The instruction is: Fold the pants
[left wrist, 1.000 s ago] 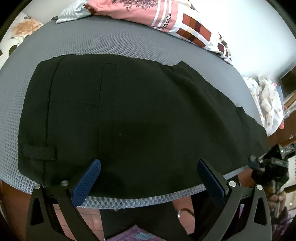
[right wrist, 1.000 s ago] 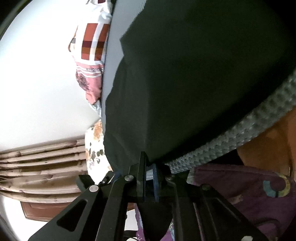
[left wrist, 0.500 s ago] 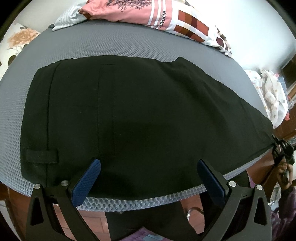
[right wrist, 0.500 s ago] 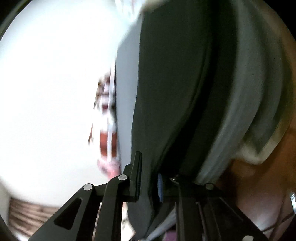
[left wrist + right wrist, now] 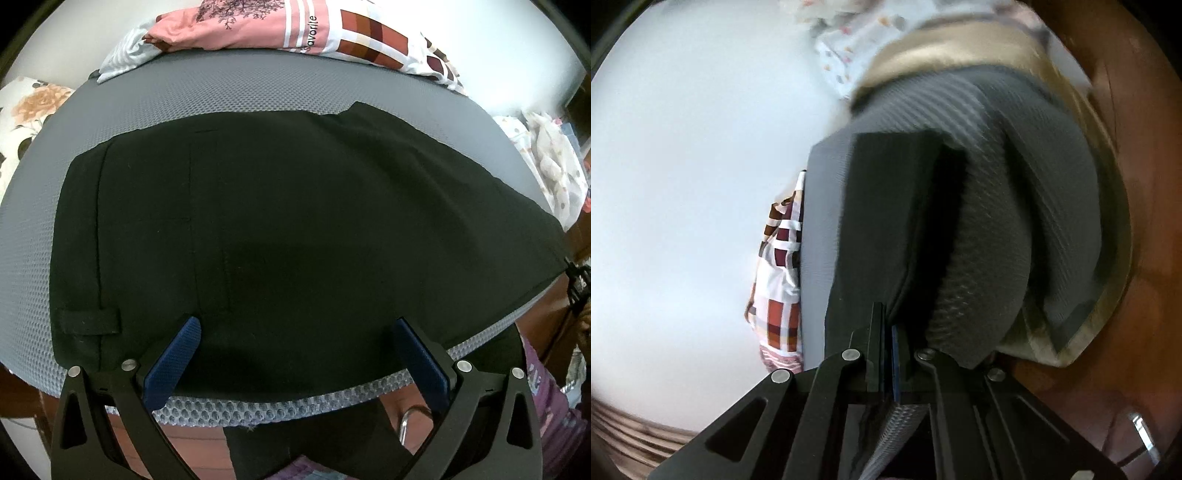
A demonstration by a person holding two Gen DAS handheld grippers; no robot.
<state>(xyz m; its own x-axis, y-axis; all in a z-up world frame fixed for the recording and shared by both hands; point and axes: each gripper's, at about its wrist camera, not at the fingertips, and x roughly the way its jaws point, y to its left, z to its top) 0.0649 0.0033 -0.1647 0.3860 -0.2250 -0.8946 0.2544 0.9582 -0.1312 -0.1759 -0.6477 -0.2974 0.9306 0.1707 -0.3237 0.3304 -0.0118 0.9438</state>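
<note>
Black pants (image 5: 295,221) lie flat across the grey mesh mattress (image 5: 221,92); far hem apparently pinched, slightly lifted.

White wall (image 5: 517,48), grey mesh mattress (image 5: 221,92), reddish floor (image 5: 1126,184)

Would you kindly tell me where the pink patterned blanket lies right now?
In the left wrist view, the pink patterned blanket lies bunched along the far edge of the grey mesh mattress, beyond the black pants.

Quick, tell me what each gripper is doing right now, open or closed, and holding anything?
Left gripper: open, holding nothing, above the black pants.
Right gripper: shut on the pants' leg end.
</note>
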